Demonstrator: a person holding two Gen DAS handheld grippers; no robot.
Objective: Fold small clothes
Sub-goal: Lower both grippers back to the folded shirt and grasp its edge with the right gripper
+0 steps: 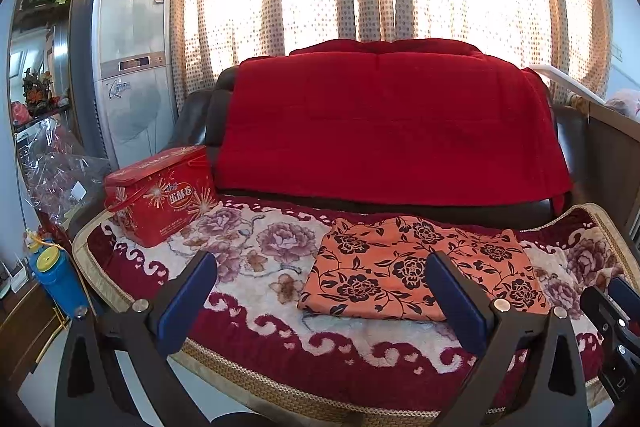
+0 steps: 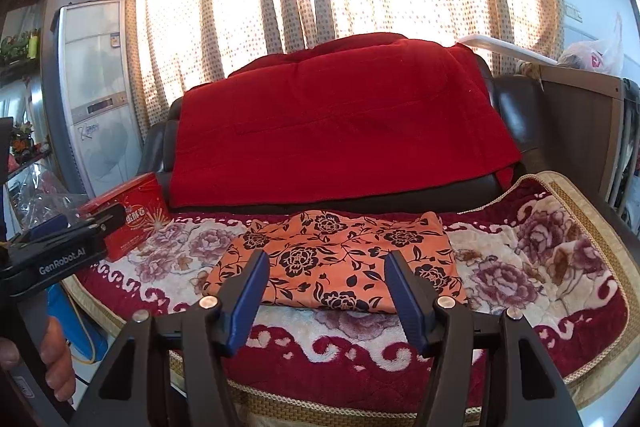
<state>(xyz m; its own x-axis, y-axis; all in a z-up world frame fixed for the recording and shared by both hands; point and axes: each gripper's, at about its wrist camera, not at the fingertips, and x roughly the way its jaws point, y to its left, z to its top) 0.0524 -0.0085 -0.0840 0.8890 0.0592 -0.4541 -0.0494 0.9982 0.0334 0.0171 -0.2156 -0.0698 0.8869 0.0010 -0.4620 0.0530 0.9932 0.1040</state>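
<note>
An orange garment with black flowers (image 1: 420,267) (image 2: 340,259) lies flat, folded into a rough rectangle, on the flowered blanket of a sofa seat (image 1: 260,267) (image 2: 540,267). My left gripper (image 1: 320,279) hangs open in front of the seat, its blue fingers (image 1: 188,299) spread wide with nothing between them; the right one overlaps the garment's near edge in the picture. My right gripper (image 2: 326,279) is open too, short of the garment's near edge, and holds nothing. The left gripper (image 2: 68,231) also shows at the left of the right wrist view, with a hand below it.
A red tin box (image 1: 160,195) (image 2: 132,219) stands on the seat's left end. A red blanket (image 1: 384,123) drapes the dark backrest. A tall white air conditioner (image 1: 128,59), crinkled plastic wrap (image 1: 56,167) and a blue bottle (image 1: 56,279) are at the left. A wooden cabinet (image 2: 580,123) stands right.
</note>
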